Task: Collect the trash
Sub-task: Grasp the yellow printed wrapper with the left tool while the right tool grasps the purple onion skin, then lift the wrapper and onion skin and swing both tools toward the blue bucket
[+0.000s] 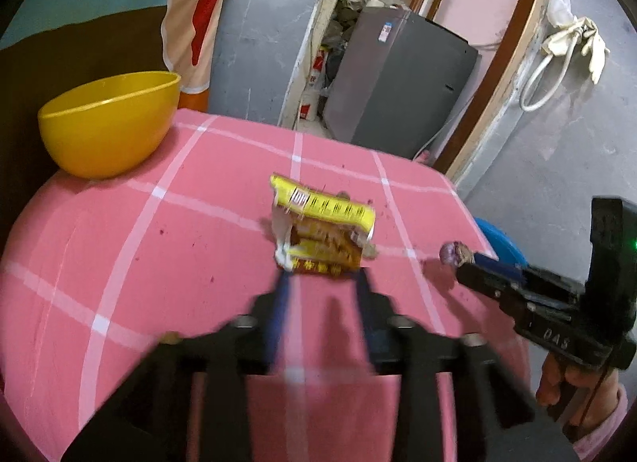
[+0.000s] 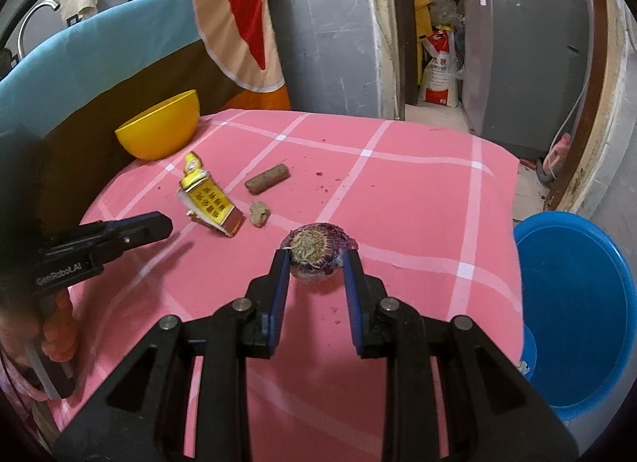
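over on the left, the left gripper point(image 1: 322, 277) stands parted just short of the torn yellow packet point(image 1: 324, 229) on the pink cloth point(image 1: 159, 247) (bowl point(image 2: 159, 127) behind); rightward, the right gripper point(image 2: 316, 261) clenches the purple onion end point(image 2: 316, 253), near the blue bin point(image 2: 577, 302).

1. The tabletop point(image 2: 418, 199) is covered by a pink cloth with a wide white check, flecked with small dark crumbs.
2. A round yellow plastic bowl point(image 2: 159, 125) stands upright near its far left corner.
3. A torn yellow and brown cardboard packet point(image 2: 211, 205) lies closer in, crumpled and partly open.
4. A brown stick-shaped piece point(image 2: 266, 179) lies just beyond the packet, apart from it.
5. A small tan lump point(image 2: 259, 213) lies beside the packet's right end.
6. A purple, round onion end point(image 2: 316, 251) with a dry rooty middle sits nearest, whether resting on the cloth cannot be told.
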Demonstrator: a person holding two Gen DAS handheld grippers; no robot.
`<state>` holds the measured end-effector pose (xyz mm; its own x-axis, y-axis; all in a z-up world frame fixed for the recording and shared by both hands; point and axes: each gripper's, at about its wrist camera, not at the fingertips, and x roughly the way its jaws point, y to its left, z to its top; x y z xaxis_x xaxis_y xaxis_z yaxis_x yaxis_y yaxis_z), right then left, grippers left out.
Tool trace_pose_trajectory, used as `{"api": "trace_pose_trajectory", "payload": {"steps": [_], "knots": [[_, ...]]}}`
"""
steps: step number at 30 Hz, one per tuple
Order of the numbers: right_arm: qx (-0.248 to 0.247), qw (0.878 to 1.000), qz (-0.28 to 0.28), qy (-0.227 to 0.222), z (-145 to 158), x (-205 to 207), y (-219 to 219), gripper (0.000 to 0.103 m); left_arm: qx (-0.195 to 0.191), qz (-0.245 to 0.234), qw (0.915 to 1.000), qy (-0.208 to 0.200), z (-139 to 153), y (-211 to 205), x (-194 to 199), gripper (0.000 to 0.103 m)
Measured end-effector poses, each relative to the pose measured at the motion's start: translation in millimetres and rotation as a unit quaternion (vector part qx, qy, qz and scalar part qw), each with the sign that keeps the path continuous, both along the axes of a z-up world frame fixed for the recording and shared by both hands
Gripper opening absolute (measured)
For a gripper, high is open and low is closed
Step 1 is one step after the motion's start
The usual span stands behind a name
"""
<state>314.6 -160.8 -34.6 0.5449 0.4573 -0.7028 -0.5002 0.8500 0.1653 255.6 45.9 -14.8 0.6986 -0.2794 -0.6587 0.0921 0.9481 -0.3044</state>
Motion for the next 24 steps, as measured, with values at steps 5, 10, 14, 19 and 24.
{"api": "trace_pose_trajectory", "payload": {"steps": [5,10,14,19,24], "knots": [[0.004,1.000,-0.018,-0.006,1,3,-10,0.026,0.025,0.001,0.9997,-0.006,1,-19,10,0.045],[0.006,1.000,-0.025,-0.012,1,7,-17,0.026,0.035,0.029,0.9990,0.002,-2,-35,21,0.045],[0.007,0.999,-0.027,-0.017,-1,7,-19,0.026,0.033,0.067,0.9971,0.010,-5,-34,31,0.045],[0.011,0.999,-0.027,-0.023,-1,7,-23,0.025,0.037,0.099,0.9943,0.014,-5,-32,36,0.045],[0.016,0.999,-0.026,-0.034,2,4,-23,0.020,0.031,0.109,0.9934,0.018,-7,-25,33,0.020]]}}
